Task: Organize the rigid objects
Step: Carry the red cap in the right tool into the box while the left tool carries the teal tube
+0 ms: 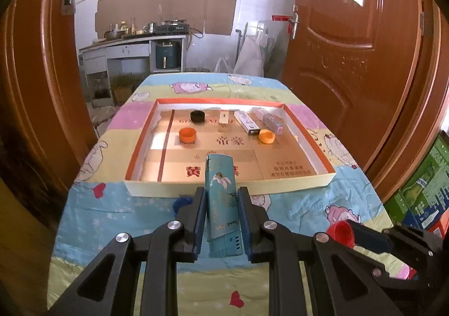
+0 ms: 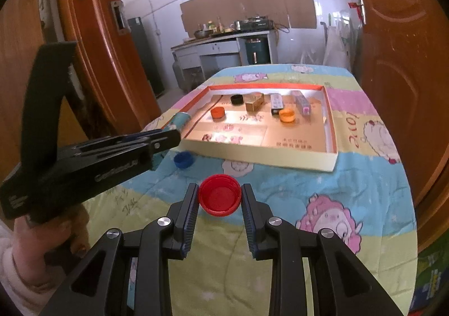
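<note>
My left gripper is shut on a teal lighter and holds it above the near rim of a shallow cardboard tray. My right gripper is shut on a red bottle cap, held open side up over the table; the cap also shows in the left wrist view. In the tray lie a black cap, two orange caps and several small boxes. A blue cap lies on the cloth before the tray.
The table carries a cartoon-print cloth. Brown doors stand on both sides. A kitchen counter is beyond the table. Green cartons stand at the right.
</note>
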